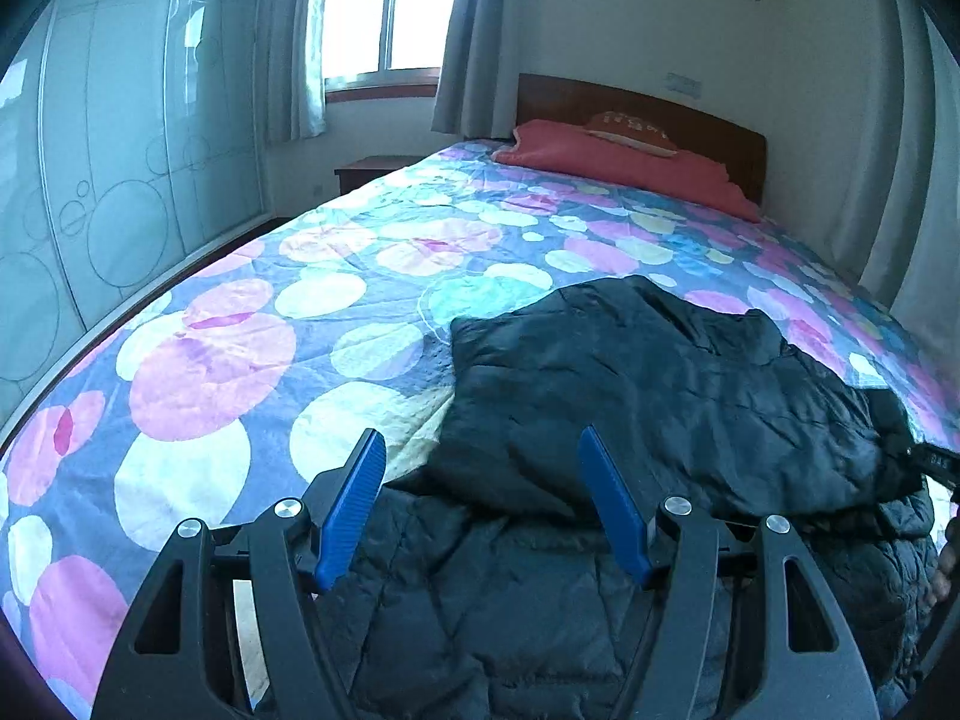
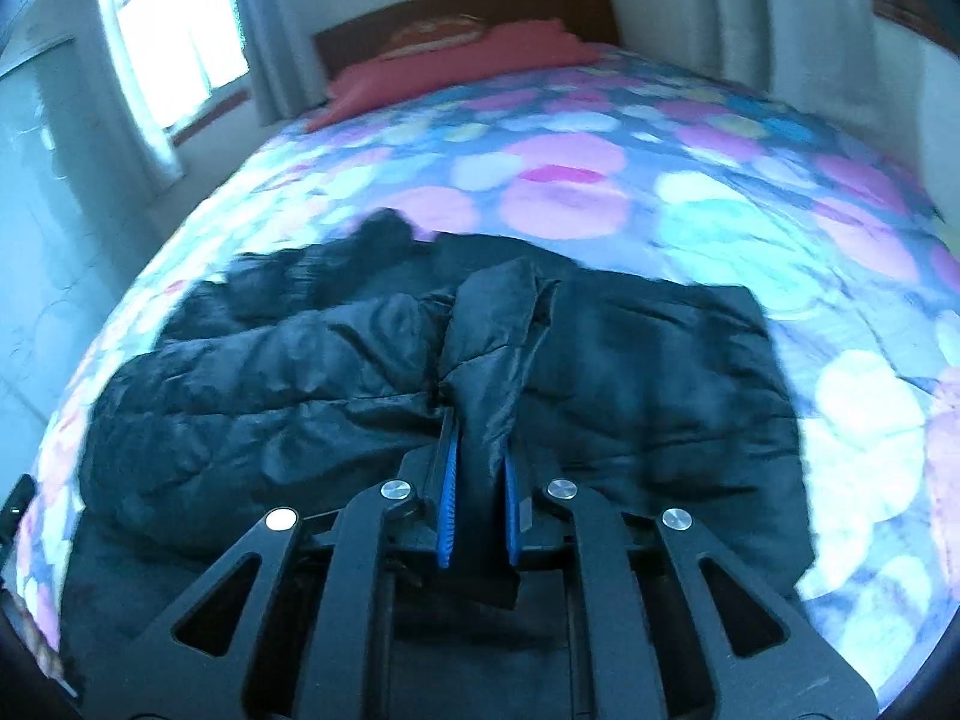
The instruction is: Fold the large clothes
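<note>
A large dark quilted jacket [image 1: 660, 396] lies on the bed, partly folded over itself. My left gripper [image 1: 480, 450] is open and empty, its blue pads above the jacket's near left edge. In the right wrist view the jacket [image 2: 270, 372] spreads across the bed. My right gripper [image 2: 479, 438] is shut on a raised fold of the jacket [image 2: 492, 324] and holds it up above the rest of the garment. The right wrist view is blurred.
The bed has a quilt with coloured circles [image 1: 240, 348]. A red pillow [image 1: 624, 162] and wooden headboard [image 1: 690, 114] are at the far end. A glass wardrobe [image 1: 108, 168] stands on the left, a window with curtains [image 1: 384, 6] behind.
</note>
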A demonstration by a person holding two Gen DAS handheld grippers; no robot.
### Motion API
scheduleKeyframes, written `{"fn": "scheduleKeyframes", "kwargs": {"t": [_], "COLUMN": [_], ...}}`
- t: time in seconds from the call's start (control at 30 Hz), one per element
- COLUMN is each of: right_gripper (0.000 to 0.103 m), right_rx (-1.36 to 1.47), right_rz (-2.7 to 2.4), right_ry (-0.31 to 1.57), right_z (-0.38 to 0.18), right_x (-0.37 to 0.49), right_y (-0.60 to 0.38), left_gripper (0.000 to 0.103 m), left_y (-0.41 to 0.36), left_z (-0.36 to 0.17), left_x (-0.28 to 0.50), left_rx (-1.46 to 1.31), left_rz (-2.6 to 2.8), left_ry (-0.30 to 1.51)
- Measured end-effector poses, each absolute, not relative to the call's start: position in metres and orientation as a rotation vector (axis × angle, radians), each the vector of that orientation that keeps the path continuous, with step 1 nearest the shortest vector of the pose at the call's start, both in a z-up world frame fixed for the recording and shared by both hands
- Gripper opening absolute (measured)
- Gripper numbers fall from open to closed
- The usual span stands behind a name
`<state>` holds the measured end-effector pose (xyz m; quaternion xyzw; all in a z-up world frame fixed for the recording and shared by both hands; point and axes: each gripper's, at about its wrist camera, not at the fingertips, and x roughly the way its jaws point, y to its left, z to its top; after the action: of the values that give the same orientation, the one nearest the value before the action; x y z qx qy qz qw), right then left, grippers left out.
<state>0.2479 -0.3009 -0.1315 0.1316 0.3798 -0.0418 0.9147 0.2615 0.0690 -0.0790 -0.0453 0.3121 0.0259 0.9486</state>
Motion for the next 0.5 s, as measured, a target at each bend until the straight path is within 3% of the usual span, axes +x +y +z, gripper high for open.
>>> {"fn": "scheduleKeyframes", "kwargs": {"t": [0.3, 0.4, 0.5], "right_gripper": [0.02, 0.035, 0.039], "right_rx": [0.26, 0.252, 0.2], "right_rz": [-0.081, -0.124, -0.17], "right_ry": [0.868, 0.848, 0.756], "right_z": [-0.162, -0.145, -0.117], "right_x": [0.254, 0.247, 0.242], "right_y": [-0.308, -0.309, -0.298], "left_gripper": [0.067, 0.067, 0.067], "left_y": [0.058, 0.056, 0.049], "left_z": [-0.092, -0.091, -0.089], "left_x": [0.291, 0.302, 0.318], "left_rx": [-0.052, -0.052, -0.042], "left_rz": [0.033, 0.029, 0.024], "left_ry": [0.687, 0.691, 0.69]}}
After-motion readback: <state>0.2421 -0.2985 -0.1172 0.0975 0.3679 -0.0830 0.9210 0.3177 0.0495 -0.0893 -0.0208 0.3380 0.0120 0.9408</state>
